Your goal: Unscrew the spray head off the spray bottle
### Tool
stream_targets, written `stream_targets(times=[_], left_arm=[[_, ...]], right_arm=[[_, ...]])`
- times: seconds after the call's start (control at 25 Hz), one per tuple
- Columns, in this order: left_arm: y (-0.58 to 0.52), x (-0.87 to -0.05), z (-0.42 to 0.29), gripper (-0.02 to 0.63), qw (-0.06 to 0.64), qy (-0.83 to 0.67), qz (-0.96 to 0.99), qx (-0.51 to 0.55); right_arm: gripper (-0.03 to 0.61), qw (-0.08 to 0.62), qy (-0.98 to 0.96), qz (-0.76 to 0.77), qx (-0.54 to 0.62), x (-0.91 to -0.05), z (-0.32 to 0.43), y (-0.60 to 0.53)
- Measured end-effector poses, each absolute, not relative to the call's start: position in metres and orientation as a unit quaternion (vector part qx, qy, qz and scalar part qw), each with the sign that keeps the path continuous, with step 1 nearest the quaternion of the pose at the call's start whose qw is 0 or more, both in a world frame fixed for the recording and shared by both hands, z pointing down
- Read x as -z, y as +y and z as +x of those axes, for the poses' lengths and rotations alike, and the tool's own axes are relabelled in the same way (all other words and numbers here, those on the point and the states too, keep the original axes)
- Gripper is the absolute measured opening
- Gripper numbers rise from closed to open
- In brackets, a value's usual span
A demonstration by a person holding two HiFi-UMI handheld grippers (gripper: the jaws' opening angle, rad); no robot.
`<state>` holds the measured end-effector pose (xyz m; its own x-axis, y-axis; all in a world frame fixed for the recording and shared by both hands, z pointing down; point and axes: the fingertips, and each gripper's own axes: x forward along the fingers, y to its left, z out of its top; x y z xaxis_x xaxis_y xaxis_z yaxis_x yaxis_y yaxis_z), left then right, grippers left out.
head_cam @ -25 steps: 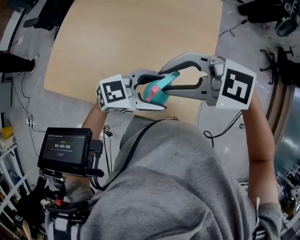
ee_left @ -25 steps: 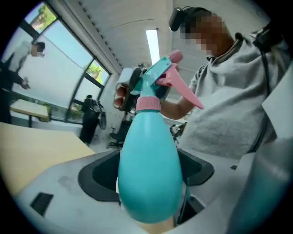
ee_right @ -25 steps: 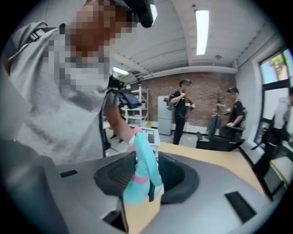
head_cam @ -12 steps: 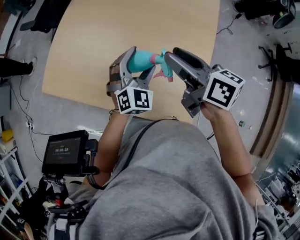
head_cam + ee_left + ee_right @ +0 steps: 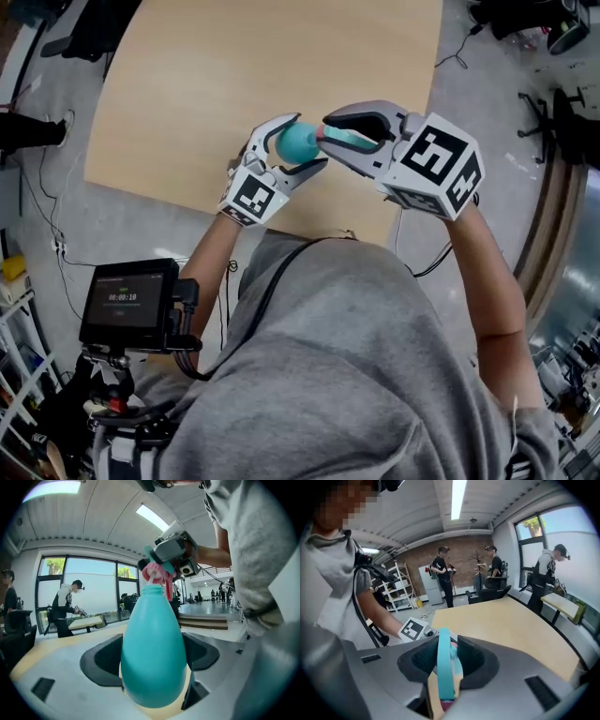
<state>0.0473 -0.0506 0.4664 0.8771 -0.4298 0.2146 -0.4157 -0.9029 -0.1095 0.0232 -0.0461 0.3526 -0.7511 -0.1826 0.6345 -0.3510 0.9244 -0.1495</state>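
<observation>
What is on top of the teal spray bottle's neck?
A pink and teal spray head, between the right gripper's closing jaws. The screw joint under it is covered.

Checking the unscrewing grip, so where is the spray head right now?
In the head view the spray head sits mid-frame between the closing jaws of the right claw, just right of the teal bottle held by the left claw, above the table.

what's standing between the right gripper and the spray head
Nothing visible does. The spray head sits between the jaws of the right gripper, which are closing on it. The left gripper clamps the teal bottle by its body.
</observation>
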Motion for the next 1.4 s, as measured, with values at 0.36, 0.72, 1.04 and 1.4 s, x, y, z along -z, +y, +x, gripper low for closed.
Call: stream_targets(times=[0.36,0.72,1.04,1.4], left_arm=[[-0.065,-0.55,0.023,0.382,-0.068,0.286,-0.947,0.132],[-0.055,-0.589,0.015,0.382,-0.091,0.296,-0.938,0.158],[-0.05,-0.598,0.013,0.382,-0.082,0.278,-0.945,0.153],[-0.046,-0.601,0.023,0.383,-0.086,0.262,-0.947,0.164]], right_arm=[[0.115,0.3,-0.925,0.178,-0.15,-0.323,0.044,-0.056],[0.005,0.281,-0.91,0.26,-0.158,-0.337,0.074,-0.065],[0.004,0.308,-0.881,0.233,-0.275,-0.515,0.085,-0.069],[0.005,0.326,-0.852,0.227,-0.339,-0.579,0.086,-0.064]])
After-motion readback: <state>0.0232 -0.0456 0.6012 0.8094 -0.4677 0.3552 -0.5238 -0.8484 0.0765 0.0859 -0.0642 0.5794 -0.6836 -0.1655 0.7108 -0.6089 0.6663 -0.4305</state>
